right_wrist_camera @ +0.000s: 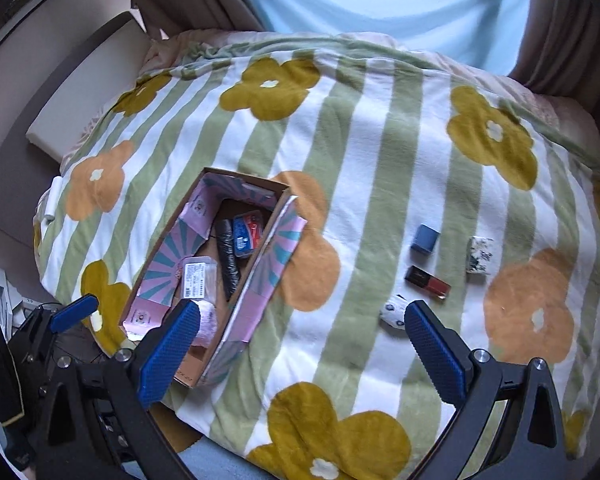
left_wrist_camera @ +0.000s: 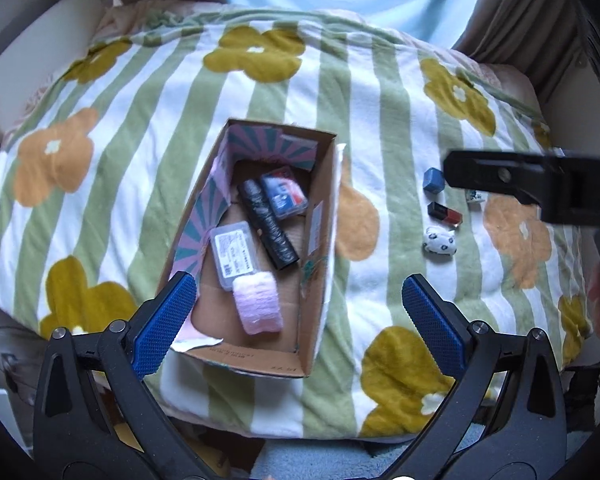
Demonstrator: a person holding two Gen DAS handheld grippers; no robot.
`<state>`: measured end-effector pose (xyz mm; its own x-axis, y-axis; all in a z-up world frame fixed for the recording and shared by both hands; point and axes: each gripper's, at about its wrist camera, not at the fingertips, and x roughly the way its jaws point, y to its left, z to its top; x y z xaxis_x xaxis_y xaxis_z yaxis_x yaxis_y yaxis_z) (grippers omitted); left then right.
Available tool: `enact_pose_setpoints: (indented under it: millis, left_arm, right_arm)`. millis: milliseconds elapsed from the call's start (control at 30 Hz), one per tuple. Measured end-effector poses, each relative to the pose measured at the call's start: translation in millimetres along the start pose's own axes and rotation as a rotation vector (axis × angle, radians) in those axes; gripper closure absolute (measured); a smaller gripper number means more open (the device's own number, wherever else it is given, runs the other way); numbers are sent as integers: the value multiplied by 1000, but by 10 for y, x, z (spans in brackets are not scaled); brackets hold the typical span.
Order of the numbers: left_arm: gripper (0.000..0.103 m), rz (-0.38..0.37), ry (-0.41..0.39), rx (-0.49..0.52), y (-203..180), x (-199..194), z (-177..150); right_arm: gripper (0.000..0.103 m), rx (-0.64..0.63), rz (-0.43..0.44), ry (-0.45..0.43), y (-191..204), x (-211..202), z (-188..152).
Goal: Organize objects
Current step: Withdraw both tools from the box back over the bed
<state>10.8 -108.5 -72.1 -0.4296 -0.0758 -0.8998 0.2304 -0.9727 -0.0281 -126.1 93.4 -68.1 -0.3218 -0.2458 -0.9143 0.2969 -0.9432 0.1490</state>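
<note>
Both grippers, left [left_wrist_camera: 298, 300] and right [right_wrist_camera: 301, 334], hang wide and empty. Bring the right one down on the spotted white pouch [right_wrist_camera: 393, 311], probably soft, then carry it toward 9 o'clock into the cardboard box [right_wrist_camera: 278, 216].

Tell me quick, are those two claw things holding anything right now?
Left gripper: open, holding nothing, above the cardboard box.
Right gripper: open, holding nothing, above the blanket.
</note>
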Motion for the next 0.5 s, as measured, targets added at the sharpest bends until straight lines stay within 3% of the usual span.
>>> enact_pose_setpoints:
  millis: [167, 500]
  left_arm:
    - [0, -63, -4, 31, -313, -20, 92]
    - [1, -93, -27, 114, -884, -15, 155]
  right_arm:
    - [1, 101, -50, -57, -456, -283, -241]
    - [1, 210, -132, -115, -1034, -573, -559]
